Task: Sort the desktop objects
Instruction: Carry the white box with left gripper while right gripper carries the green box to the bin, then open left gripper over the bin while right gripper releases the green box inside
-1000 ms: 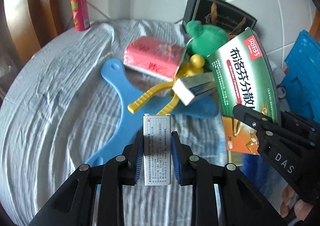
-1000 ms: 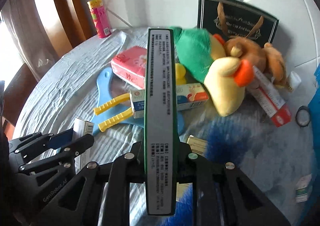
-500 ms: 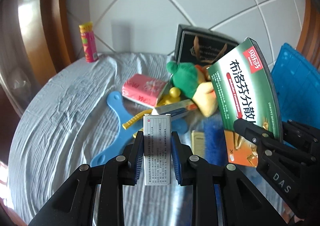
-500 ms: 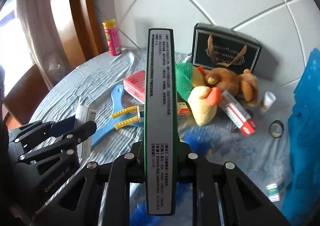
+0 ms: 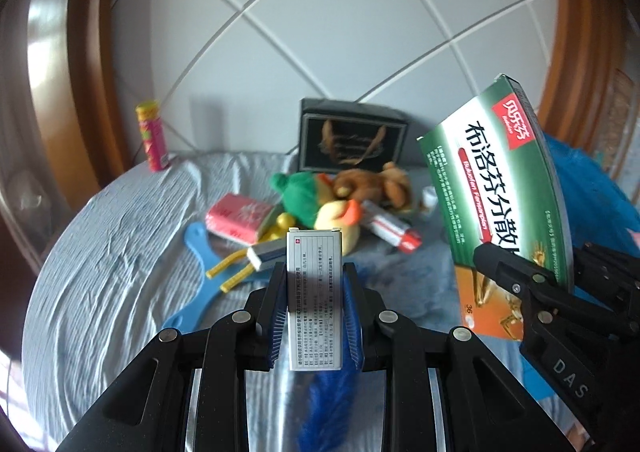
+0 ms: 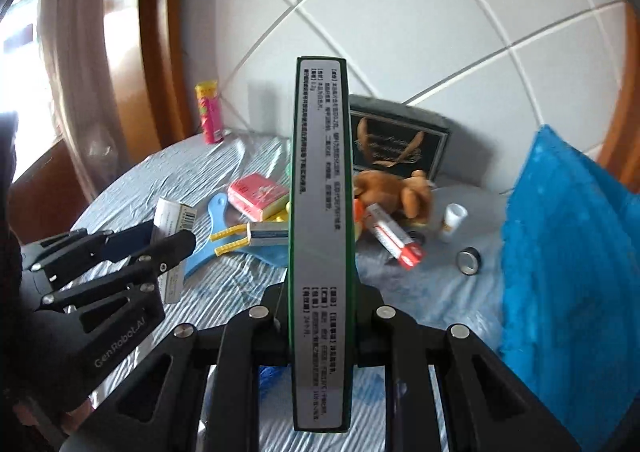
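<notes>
My left gripper (image 5: 315, 284) is shut on a small white medicine box (image 5: 315, 292) and holds it upright, well above the table. My right gripper (image 6: 322, 292) is shut on a large green medicine box (image 6: 322, 236), seen edge-on; its green front shows in the left wrist view (image 5: 496, 188). The left gripper with its white box also shows in the right wrist view (image 6: 172, 236). On the table lie a pink pack (image 5: 238, 217), a blue paddle (image 5: 200, 252), a yellow clip toy (image 5: 236, 272), plush toys (image 5: 340, 200) and a red-white tube (image 5: 390, 226).
A blue crate (image 6: 568, 272) stands at the right. A black framed box (image 5: 352, 140) leans on the tiled wall. A pink-yellow tube (image 5: 152, 136) stands far left. A small white bottle (image 6: 454, 221) and a black tape ring (image 6: 470, 261) lie near the crate. Blue feather duster (image 5: 332, 408) below.
Both grippers have risen and pulled back from the table with their boxes still held; the objects on the cloth look smaller and farther, and more wall and crate show.
</notes>
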Motion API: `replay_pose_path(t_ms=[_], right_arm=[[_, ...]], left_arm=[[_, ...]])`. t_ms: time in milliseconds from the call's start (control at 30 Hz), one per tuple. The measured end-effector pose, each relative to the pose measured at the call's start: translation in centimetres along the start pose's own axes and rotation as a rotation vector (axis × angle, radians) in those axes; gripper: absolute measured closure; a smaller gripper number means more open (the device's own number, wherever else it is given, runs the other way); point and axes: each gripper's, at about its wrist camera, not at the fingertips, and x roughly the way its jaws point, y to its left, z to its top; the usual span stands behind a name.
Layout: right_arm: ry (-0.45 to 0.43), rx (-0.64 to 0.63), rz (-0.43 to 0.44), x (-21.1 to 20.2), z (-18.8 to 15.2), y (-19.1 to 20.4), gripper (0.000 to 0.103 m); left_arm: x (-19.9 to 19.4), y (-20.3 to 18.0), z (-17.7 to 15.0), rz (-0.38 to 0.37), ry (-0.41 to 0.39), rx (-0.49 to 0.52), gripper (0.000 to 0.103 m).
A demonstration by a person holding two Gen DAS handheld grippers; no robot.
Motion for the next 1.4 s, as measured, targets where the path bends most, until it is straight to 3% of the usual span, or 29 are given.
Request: replay_pose_path(t_ms=[267,500,700,1033,1167,1400], right_arm=[[-0.077,0.053,-0.088,-6.6,0.3,-1.8,0.084],[-0.153,0.100,-0.172,-13.0,0.1,-6.8,0.084],[-0.214,0.146,-0.252,-19.0,-1.4,-14.1,0.084],[-0.170,0.219,-0.361,-25.5,-8.2,-28.7,0.084],[-0.108,0.220,-0.334,-25.6,-11.1,-32.1,0.084],[-0.024,0.264,-0.182,-24.3,-14.7,-36.3,0.084]], left_arm=[[-3.7,-3.5,1.7,-0.072,-0.070,0.050,0.078],[-6.7,-10.2,3.7,-0.147,-0.148,0.115,0.078],[-8.9,-18.9,4.7,-0.219,-0.201,0.158,0.078],[-8.9,-36.3,2.5,-0.294,-0.151,0.257,0.078],[-7.9,-42.0,1.0,-0.291,-0.092,0.301,0.078],[-5.3,-44.6,-1.7,-0.217,0.008,0.320,0.077]])
